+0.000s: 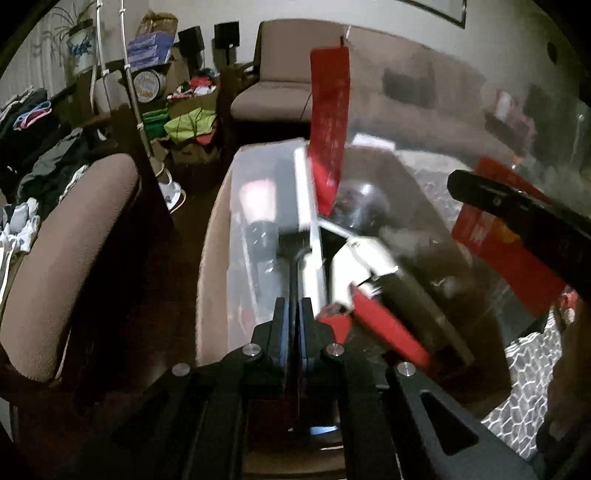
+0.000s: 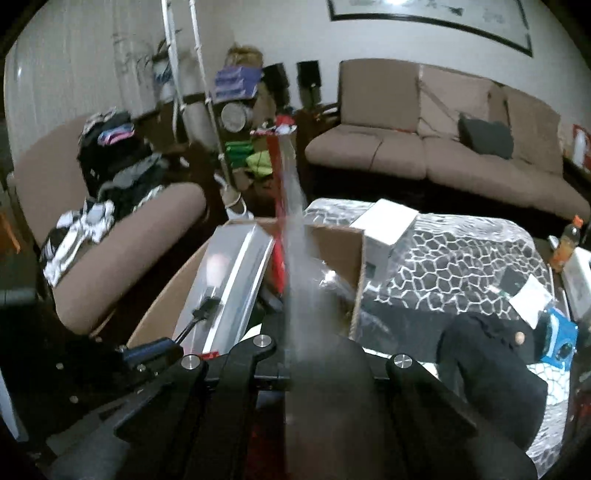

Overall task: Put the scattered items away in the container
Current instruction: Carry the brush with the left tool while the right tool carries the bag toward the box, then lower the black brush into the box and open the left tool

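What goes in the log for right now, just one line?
left gripper: shut on black cable | right gripper: shut on red-and-clear packet | place: both over cardboard box

Home living room, lived-in and cluttered. Brown cushioned sofa (image 2: 436,147) along white wall, framed picture (image 2: 436,18) above it. Matching armchair (image 2: 122,258) heaped with clothes (image 2: 114,162). Potted plant (image 1: 75,35) in corner, speakers (image 2: 308,77) and stacked boxes (image 2: 236,83) beside it. Worktop (image 2: 461,266) under patterned plastic cover; cardboard box (image 2: 332,243) on it, drink bottle (image 2: 565,243) at far edge.
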### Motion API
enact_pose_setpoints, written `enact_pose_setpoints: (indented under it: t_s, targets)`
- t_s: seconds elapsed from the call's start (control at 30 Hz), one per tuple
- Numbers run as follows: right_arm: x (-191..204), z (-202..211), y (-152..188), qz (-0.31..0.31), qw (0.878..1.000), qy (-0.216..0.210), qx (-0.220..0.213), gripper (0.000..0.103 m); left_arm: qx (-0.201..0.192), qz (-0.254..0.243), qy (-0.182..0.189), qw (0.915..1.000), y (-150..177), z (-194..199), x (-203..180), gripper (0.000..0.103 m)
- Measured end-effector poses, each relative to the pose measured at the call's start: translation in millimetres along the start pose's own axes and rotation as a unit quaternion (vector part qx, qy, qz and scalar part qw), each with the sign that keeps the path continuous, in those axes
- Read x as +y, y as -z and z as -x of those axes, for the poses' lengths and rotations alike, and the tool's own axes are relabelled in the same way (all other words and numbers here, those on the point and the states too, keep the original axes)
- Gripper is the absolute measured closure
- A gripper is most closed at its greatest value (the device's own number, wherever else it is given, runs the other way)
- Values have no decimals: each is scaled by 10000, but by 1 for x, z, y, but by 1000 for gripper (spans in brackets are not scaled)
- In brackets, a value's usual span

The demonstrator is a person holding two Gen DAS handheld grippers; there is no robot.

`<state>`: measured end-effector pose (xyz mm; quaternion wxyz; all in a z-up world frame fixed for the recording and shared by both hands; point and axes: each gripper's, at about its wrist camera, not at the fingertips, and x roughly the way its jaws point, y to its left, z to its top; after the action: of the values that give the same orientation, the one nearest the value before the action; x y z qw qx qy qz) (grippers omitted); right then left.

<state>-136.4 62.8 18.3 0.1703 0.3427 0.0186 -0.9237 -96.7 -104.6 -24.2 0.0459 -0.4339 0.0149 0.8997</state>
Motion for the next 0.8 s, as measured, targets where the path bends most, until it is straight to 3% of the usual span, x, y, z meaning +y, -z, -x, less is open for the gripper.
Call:
enact_pose_setpoints:
  t_s: [0.27, 0.43, 0.47, 0.5, 0.53, 0.6, 0.67, 0.8]
  targets:
    - [31, -10, 19, 527, 9983, -140, 229, 101, 119, 157, -11, 9998, 2, -6, 13, 98]
    - [60, -10, 34, 1352, 9899, 61, 413, 99, 81, 304, 79, 9995, 2, 8, 20, 96]
    - [65, -10, 36, 1492, 9876, 26, 494, 93, 7, 347, 144, 9993, 2, 16, 23, 93]
    - [68, -9, 38, 1542, 9865, -51, 555, 88, -116, 372, 164, 9991, 2, 24, 26, 81]
    - [69, -8, 39, 1567, 9857, -141, 609, 80, -262, 397, 166, 9987, 2, 32, 29, 60]
    - [70, -2, 40, 1660, 9840, -181, 624, 75, -643, 464, 93, 9968, 3, 47, 35, 40]
    - [67, 6, 37, 1567, 9837, -469, 754, 67, -969, 648, 30, 9932, 3, 61, 46, 38]
    - [50, 35, 34, 1100, 9721, -1781, 1058, 53, -1233, 1296, 305, 9834, 2, 71, 77, 38]
